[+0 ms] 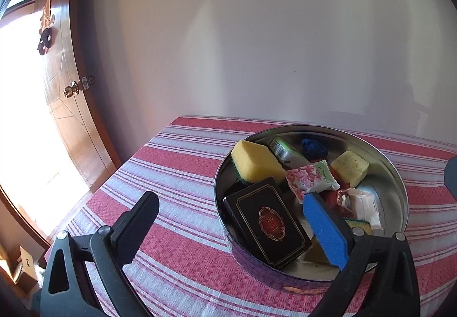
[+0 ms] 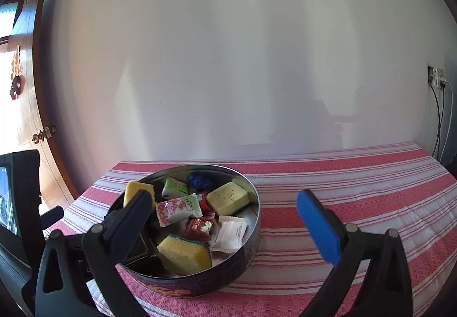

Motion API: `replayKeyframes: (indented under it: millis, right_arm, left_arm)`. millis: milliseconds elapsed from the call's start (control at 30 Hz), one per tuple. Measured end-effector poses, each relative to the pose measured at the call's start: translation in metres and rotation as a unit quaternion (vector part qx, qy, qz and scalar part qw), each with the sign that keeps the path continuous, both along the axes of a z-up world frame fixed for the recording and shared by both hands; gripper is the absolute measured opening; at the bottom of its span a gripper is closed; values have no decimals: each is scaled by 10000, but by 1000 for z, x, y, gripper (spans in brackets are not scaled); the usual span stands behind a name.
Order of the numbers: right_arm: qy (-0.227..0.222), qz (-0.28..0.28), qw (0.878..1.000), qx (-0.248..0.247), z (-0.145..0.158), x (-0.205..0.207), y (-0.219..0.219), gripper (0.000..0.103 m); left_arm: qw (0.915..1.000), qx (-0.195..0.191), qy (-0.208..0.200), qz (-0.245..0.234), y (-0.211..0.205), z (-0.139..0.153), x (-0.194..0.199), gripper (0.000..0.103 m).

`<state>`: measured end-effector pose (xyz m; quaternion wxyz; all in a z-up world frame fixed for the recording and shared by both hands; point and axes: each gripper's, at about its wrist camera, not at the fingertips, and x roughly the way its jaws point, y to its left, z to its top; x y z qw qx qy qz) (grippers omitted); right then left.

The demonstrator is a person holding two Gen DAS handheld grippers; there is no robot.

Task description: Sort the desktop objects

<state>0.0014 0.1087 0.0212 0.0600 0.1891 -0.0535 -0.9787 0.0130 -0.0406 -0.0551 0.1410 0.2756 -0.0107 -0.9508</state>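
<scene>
Round metal tin (image 2: pixel 251 194) on a red-and-white striped tablecloth (image 2: pixel 342 174), standing toward the table's left end near a wooden door (image 1: pixel 65 105). The tin holds all the small objects in sight: a yellow sponge (image 2: pixel 184 254) with a green scouring base at the near side, a second yellow sponge (image 1: pixel 255 161) against the left wall, a pale yellow block (image 2: pixel 227 197), possibly soap, at the far right, a black box with a red oval label (image 1: pixel 267 221) leaning on the near rim, a pink floral sachet (image 2: pixel 178 209), a green-and-white packet (image 2: pixel 174 187), a red wrapped sweet (image 2: pixel 200 227), a white sachet (image 2: pixel 232 234) and a dark blue bundle (image 2: pixel 200 181) at the back.

The left gripper (image 1: pixel 228 217) hangs over the tin's near-left rim, jaws spread wide, its blue-padded finger above the contents and its black finger out over the cloth; it grasps nothing. The right gripper (image 2: pixel 225 208) likewise stands wide apart and empty, black finger over the tin's left side, blue finger over bare cloth to the right.

Judged from this layout, gathering appears essentially complete: no loose object shows on the visible cloth. Whether items remain outside these views cannot be told; no lid is visible.
</scene>
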Motion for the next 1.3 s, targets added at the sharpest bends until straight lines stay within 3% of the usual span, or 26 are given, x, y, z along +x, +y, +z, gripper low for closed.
replayKeyframes:
  millis: [1300]
  right_arm:
    - [136,0,9999,-87,3,26,14,103]
  left_arm:
    - [9996,-106,68,-262,17,11,22,102]
